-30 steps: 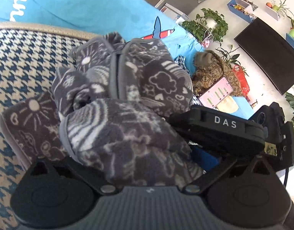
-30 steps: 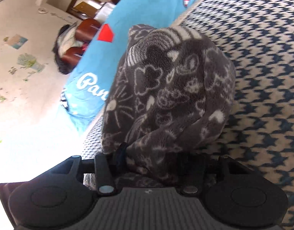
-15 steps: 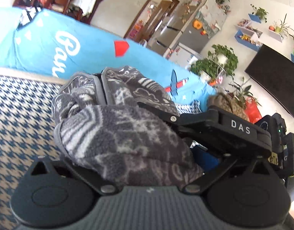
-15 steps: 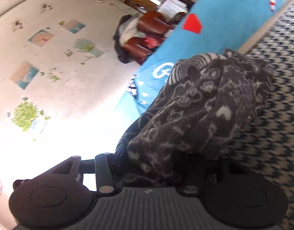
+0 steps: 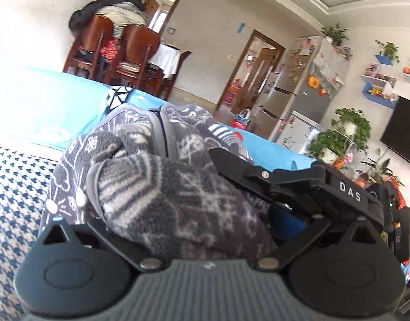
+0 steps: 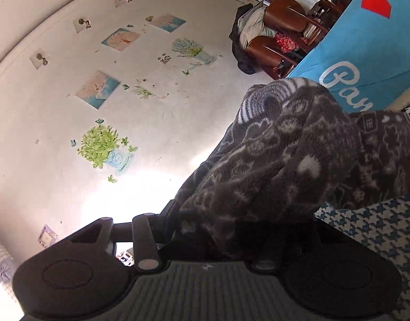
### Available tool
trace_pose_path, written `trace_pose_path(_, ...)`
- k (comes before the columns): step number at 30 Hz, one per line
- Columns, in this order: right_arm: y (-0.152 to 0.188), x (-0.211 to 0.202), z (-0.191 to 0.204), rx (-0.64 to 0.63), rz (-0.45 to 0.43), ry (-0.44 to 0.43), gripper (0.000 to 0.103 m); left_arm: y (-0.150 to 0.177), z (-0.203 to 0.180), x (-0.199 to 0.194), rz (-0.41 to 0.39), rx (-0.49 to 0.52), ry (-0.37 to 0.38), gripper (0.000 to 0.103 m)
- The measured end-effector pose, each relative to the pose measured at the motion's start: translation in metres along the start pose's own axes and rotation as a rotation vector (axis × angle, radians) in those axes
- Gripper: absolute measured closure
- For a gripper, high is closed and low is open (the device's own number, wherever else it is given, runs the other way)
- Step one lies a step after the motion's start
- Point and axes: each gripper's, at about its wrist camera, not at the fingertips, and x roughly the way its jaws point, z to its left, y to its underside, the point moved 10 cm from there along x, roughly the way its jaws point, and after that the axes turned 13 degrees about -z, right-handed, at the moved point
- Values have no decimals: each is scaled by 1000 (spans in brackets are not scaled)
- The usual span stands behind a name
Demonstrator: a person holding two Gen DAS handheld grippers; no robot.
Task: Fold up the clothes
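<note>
A grey fleece garment (image 5: 156, 187) with white doodle prints is bunched between the fingers of my left gripper (image 5: 202, 214), which is shut on it; the cloth hides the fingertips. From the right, one finger (image 5: 237, 164) of my right gripper presses into the same bundle. In the right wrist view the garment (image 6: 285, 147) bulges up out of my right gripper (image 6: 218, 230), which is shut on it at about half width. The bundle is held up over the blue-and-white houndstooth cover (image 5: 15, 187), and part of it trails towards the cover (image 6: 379, 227).
A bright blue cushion (image 5: 57, 107) with white lettering (image 6: 346, 80) lies behind the cover. Beyond stand wooden chairs (image 5: 119, 45) piled with clothes, a fridge (image 5: 298, 93), potted plants (image 5: 346, 133) and a dark screen (image 5: 403, 128). A wall with stickers (image 6: 111, 93) fills the right wrist view.
Both grippers have risen and tipped upward with the garment still held. The views swung from the houndstooth cover to the room and the wall, and the bundle has lifted off the cover.
</note>
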Motion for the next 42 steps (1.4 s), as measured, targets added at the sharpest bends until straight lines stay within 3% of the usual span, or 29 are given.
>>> trace_pose_path(3, 8, 10, -12, -30, 25, 71, 46, 5, 16, 3, 26, -15, -61, 1)
trace_pose_path(7, 15, 14, -45, -59, 40, 266, 20, 18, 32, 9, 76, 7, -163, 1)
trace_pose_path(10, 15, 8, -75, -38, 74, 434, 18, 24, 39, 6, 78, 6, -198, 0)
trace_pose_path(14, 12, -16, -93, -53, 124, 529, 18, 20, 50, 4, 76, -98, -169, 0)
trace_pose_path(18, 4, -40, -88, -85, 124, 523, 18, 19, 52, 7, 81, -120, -168, 0)
trace_pose_path(24, -18, -67, -83, -210, 107, 597, 18, 18, 44, 11, 79, -98, -174, 0)
trace_pose_path(29, -31, -91, -81, -190, 63, 599, 18, 16, 45, 11, 76, -92, -187, 0)
trace_pose_path(37, 8, -77, -62, -217, 175, 480, 18, 15, 65, -4, 57, -84, -251, 0)
trace_pose_path(42, 31, -66, -47, -329, 203, 450, 19, 20, 83, -22, 59, -113, -309, 0)
